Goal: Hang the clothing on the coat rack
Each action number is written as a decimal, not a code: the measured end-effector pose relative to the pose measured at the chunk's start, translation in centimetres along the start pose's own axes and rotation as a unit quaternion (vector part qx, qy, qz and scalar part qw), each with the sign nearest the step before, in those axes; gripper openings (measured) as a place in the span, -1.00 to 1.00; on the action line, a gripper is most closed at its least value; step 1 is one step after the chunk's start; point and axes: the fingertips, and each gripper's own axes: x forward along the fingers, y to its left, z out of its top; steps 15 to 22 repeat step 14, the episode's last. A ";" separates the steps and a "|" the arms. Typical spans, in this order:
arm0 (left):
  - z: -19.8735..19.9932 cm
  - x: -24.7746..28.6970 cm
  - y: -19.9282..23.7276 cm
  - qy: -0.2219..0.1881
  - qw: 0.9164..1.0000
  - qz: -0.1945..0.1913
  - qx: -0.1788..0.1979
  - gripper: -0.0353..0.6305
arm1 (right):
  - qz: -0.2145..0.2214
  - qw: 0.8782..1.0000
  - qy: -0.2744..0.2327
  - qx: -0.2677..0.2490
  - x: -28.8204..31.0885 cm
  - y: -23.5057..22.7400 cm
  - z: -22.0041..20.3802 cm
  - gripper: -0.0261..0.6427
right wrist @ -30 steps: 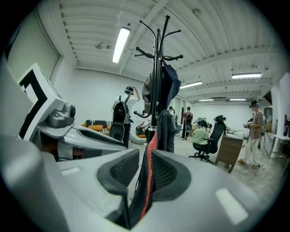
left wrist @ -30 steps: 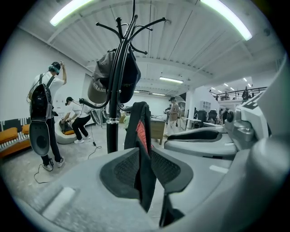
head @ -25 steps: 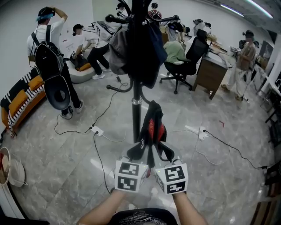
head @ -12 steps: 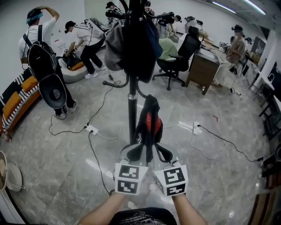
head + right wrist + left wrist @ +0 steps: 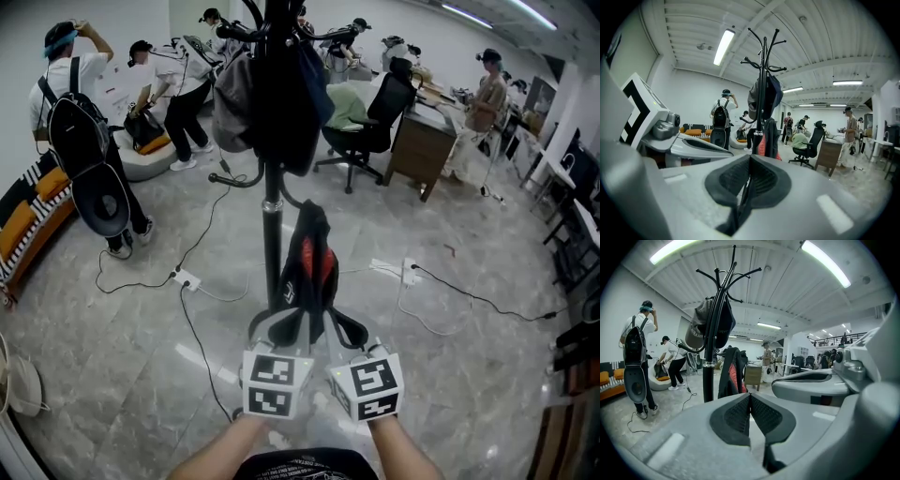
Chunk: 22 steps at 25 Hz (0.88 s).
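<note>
In front of the rack (image 5: 272,244), low down, the two claws sit side by side. The left claw (image 5: 278,325) and the right claw (image 5: 349,329) are each pressed together, and their own views show nothing between the pads. The black-and-red garment (image 5: 311,262) stands just beyond their tips, draped upright, close in front of the pole and a little to its right. Its top seems to sit at a low hook (image 5: 292,201), though the catch itself is too dark to confirm. Its hem drops behind the claw tips, so I cannot tell whether it touches them.

As I read it, the hanging step is at its end: the garment looks to carry its own weight from the rack, and neither claw grips it. The next move calls for drawing both claws straight back without snagging the hem, watching that the cloth does not slide off. If it only rests there, it needs pinching near the top and lifting over the hook's tip.

As for holders, the rack's upper hooks carry a grey piece (image 5: 230,103) and dark clothing (image 5: 286,94). A pale basket (image 5: 17,389) on the floor at the left edge is cut off, and its contents cannot be read. A person at the left wears a backpack (image 5: 73,127); what is in it cannot be seen.
</note>
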 end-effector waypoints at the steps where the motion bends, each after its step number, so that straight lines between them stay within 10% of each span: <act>1: 0.0 0.0 -0.1 0.000 1.000 -0.001 -0.001 -0.88 | -0.001 1.000 -0.001 0.000 0.0 0.0 0.0 -0.92; 22: 0.0 0.6 -0.7 0.003 1.000 -0.005 -0.004 -0.88 | 0.000 1.000 0.003 0.004 -0.2 -0.8 -0.1 -0.92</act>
